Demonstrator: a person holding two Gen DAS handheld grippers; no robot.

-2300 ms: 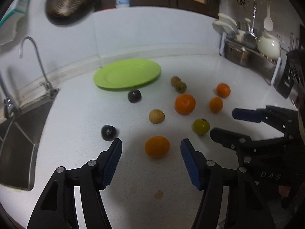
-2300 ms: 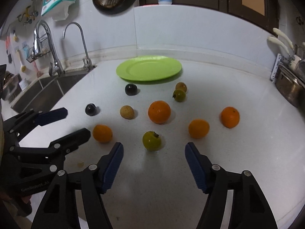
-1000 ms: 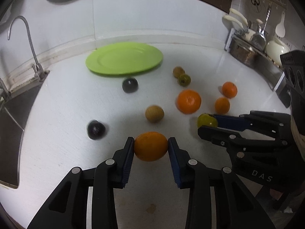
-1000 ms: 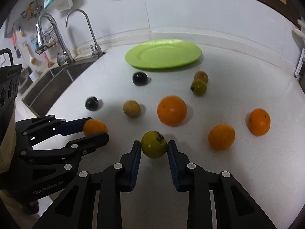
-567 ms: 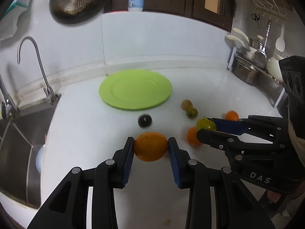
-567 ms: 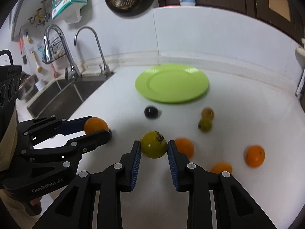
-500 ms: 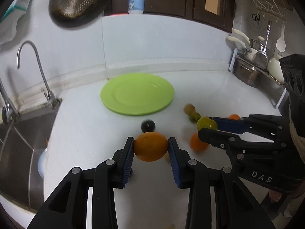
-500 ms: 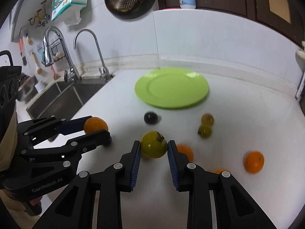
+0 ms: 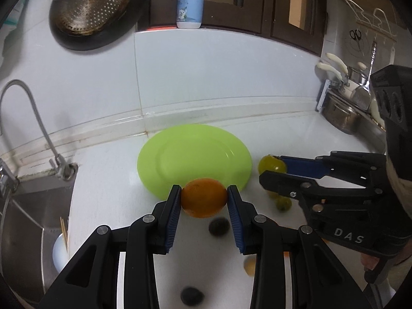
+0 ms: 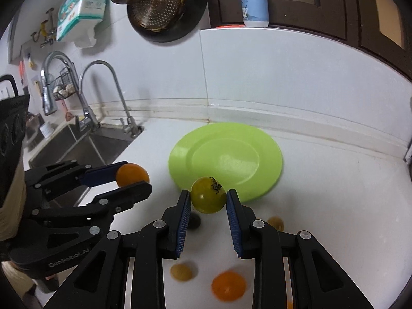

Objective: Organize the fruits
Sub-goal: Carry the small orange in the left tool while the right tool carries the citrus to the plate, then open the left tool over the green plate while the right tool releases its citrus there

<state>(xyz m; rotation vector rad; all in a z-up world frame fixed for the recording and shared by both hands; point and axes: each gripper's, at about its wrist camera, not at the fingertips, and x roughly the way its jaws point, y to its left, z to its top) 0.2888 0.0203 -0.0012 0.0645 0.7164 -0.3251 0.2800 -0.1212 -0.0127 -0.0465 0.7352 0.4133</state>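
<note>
My left gripper point(image 9: 204, 200) is shut on an orange point(image 9: 204, 197) and holds it in the air at the near edge of the green plate point(image 9: 190, 154). My right gripper point(image 10: 208, 198) is shut on a yellow-green fruit point(image 10: 207, 194), also lifted at the near edge of the plate point(image 10: 231, 159). In the left wrist view the right gripper point(image 9: 273, 171) shows to the right with its fruit point(image 9: 271, 164). In the right wrist view the left gripper point(image 10: 134, 177) shows to the left with the orange point(image 10: 131, 173). The plate holds nothing.
Loose fruits lie on the white counter below: dark fruits point(image 9: 219, 227) point(image 9: 191, 296), a small green one point(image 9: 283, 203), a tan one point(image 10: 181, 271), an orange point(image 10: 228, 285). A sink point(image 10: 85, 149) with taps lies left. A dish rack point(image 9: 342, 113) stands at the right.
Both grippers closed on their fruits, lifted them off the counter and carried them forward to the near edge of the green plate.
</note>
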